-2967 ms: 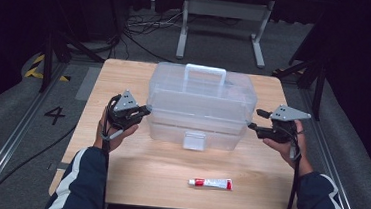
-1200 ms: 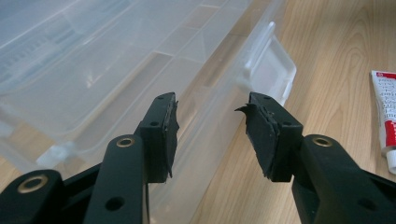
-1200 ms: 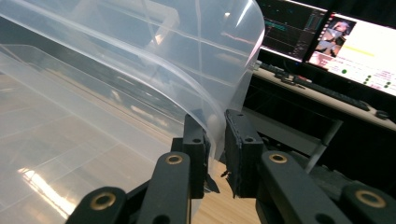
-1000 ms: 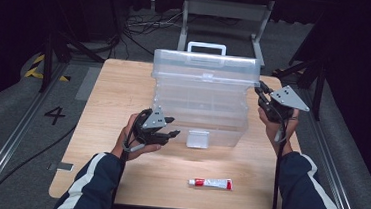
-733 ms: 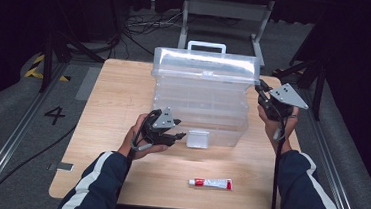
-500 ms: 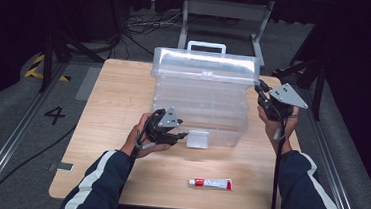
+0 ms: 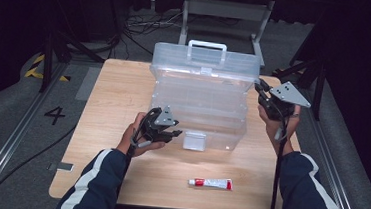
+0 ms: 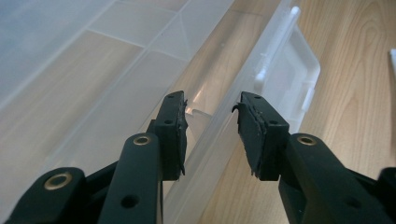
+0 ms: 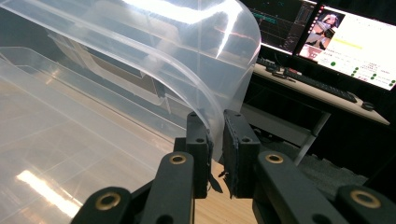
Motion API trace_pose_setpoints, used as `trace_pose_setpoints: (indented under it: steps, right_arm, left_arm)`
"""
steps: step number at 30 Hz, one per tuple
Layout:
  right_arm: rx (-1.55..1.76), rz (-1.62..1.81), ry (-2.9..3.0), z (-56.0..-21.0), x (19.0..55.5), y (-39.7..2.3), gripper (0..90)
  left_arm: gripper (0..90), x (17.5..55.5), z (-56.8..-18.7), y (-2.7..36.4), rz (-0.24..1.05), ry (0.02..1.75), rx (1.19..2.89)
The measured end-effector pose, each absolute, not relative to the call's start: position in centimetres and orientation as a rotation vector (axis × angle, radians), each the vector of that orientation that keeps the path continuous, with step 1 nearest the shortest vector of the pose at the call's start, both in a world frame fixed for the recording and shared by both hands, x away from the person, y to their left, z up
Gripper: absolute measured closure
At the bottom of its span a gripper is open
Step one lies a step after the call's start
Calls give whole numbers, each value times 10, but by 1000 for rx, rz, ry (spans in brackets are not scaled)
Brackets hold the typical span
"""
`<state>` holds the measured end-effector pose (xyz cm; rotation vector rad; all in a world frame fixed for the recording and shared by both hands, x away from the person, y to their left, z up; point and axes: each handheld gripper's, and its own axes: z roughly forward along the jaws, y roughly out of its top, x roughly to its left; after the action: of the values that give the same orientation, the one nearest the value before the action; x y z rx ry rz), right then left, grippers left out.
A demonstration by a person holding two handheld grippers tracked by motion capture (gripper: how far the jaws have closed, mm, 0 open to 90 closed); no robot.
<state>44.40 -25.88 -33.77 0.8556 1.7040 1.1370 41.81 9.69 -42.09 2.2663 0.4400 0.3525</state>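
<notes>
A clear plastic storage box (image 7: 198, 110) stands on the wooden table (image 7: 114, 89), its lid (image 7: 204, 61) with a white handle (image 7: 207, 45) raised at the right. My right gripper (image 7: 259, 87) is shut on the lid's right edge (image 9: 212, 119). At the box's front left, my left gripper (image 7: 170, 132) straddles the base's front rim (image 8: 219, 140). Its jaws have just been closing and stand open, with a gap on both sides of the rim. The white latch (image 8: 294, 79) lies just past the left gripper (image 8: 210, 109).
A small white tube with a red end (image 7: 210, 183) lies near the table's front edge. A metal stand (image 7: 226, 10) and cables are on the floor behind the table. Monitors (image 9: 345, 37) on a desk are in the right gripper view.
The lid has gone up with my right gripper since the earliest frame. Over the last second my left gripper slid right to the box's front rim and its jaws narrowed.
</notes>
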Motion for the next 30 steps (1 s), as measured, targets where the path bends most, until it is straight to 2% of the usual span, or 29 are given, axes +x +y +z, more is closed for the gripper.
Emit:
trace_pose_setpoints:
  steps: [14,30]
  right_arm:
    - [969,1159,1689,-325,468,-259,833]
    - [960,1144,1690,-320,489,-261,851]
  left_arm:
    - [636,417,-424,99,372,416,2243]
    - [648,421,-426,104,333,397,2208]
